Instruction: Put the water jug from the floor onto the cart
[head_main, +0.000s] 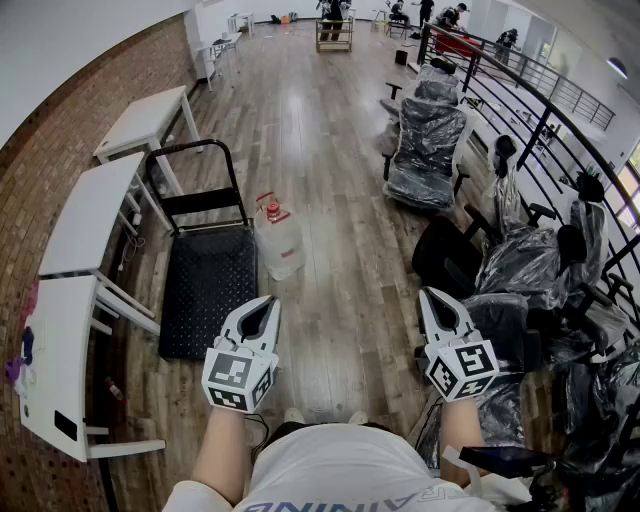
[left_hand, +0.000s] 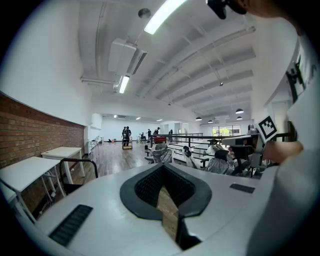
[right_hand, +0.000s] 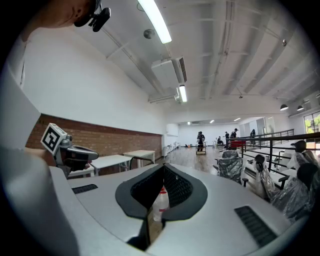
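The water jug (head_main: 279, 243), clear with a red cap, stands upright on the wooden floor beside the right edge of the cart. The cart (head_main: 207, 286) is a flat black platform with a black push handle (head_main: 196, 150) at its far end. My left gripper (head_main: 266, 308) is held low in front of me, shut and empty, short of the jug and near the cart's near right corner. My right gripper (head_main: 431, 297) is further right, shut and empty, pointing level. Through the slit in the right gripper (right_hand: 164, 167) I see the jug (right_hand: 160, 201) ahead. The left gripper (left_hand: 162, 166) shows only floor.
White tables (head_main: 95, 205) line the brick wall at the left of the cart. Plastic-wrapped office chairs (head_main: 428, 150) and a black railing (head_main: 540, 120) fill the right side. People stand by a wooden trolley (head_main: 334, 35) at the far end of the hall.
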